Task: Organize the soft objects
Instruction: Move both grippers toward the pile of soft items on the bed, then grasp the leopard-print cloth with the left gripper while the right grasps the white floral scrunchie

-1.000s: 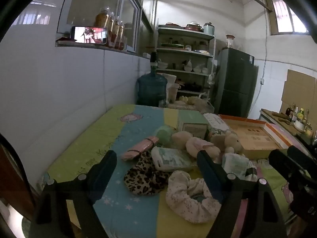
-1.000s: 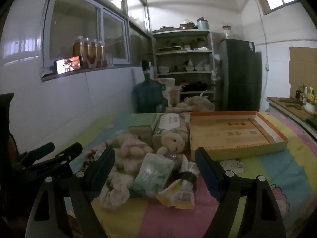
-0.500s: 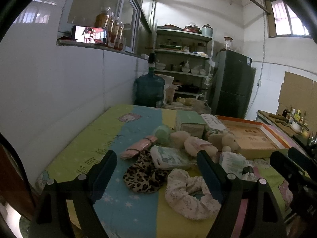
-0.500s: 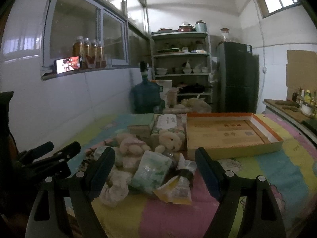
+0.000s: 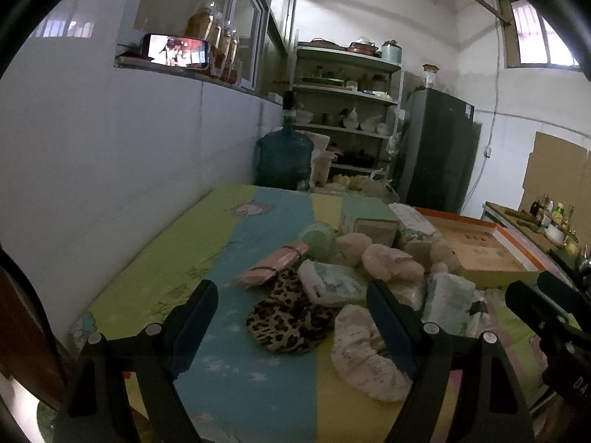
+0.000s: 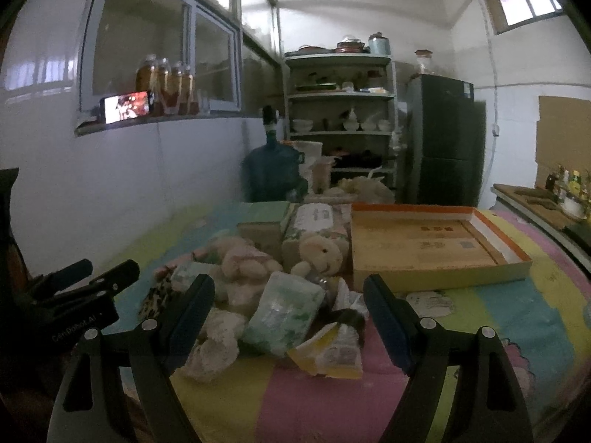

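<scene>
Approach stage, nothing gripped yet. Left gripper (image 5: 291, 317) hovering with jaws wide apart and empty, above leopard-print cloth (image 5: 291, 317) and white scrunchie (image 5: 365, 358). Right gripper (image 6: 288, 313) likewise spread wide and empty, short of green tissue pack (image 6: 284, 313) and yellow packet (image 6: 332, 350). Soft things heaped mid-table (image 6: 498, 325), plush toys (image 6: 321, 251) among them, just beside open cardboard tray (image 6: 436, 247), which stands empty. Next, probably: lower onto one soft piece, close gently, carry across to tray.
</scene>
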`<state>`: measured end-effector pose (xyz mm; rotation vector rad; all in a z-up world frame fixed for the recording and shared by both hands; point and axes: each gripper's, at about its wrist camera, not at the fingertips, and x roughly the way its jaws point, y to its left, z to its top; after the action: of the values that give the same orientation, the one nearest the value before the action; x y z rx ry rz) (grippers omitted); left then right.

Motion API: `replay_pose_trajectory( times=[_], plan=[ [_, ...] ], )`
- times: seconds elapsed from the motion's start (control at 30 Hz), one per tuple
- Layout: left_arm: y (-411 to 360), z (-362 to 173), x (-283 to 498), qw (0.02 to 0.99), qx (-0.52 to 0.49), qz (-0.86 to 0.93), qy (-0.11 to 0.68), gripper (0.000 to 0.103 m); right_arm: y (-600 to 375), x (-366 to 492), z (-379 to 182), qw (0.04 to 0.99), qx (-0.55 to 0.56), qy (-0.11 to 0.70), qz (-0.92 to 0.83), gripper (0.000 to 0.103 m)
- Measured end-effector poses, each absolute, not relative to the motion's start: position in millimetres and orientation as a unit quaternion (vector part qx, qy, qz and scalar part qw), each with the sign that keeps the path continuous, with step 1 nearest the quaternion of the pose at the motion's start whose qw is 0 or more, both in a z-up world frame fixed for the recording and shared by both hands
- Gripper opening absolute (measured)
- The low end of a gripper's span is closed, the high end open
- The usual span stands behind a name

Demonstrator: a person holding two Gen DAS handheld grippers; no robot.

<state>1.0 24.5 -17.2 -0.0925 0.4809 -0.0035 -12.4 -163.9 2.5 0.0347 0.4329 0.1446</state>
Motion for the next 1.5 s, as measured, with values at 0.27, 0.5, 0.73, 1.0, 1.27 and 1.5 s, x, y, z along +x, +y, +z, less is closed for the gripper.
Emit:
replay_pose_trajectory(
  times=[0.27, 0.5, 0.73, 1.0, 1.27, 1.5],
  plan=[
    [36, -26, 4, 0.967, -0.049, 0.002, 0.250, 0.083, -152, -6, 0, 0.971, 0.011, 0.220, 0.090, 0.084],
    [41, -33, 8, 0.963, -0.056, -0.002, 0.263, 0.083, -150, -4, -4, 0.967, 0.019, 0.227, 0.109, 0.084],
    [44, -43, 13, 0.958, -0.059, -0.016, 0.280, 0.083, -136, -6, -11, 0.959, 0.012, 0.232, 0.162, 0.084],
    [51, -50, 20, 0.955, -0.063, -0.022, 0.288, 0.083, -125, 6, -29, 0.941, 0.023, 0.274, 0.197, 0.074],
    [58, -68, 47, 0.945, -0.059, -0.042, 0.318, 0.083, -116, 25, -57, 0.917, 0.025, 0.334, 0.219, 0.036],
    [56, -85, 68, 0.935, -0.069, -0.054, 0.343, 0.083, -108, 35, -74, 0.905, -0.001, 0.366, 0.214, 0.012]
  ],
)
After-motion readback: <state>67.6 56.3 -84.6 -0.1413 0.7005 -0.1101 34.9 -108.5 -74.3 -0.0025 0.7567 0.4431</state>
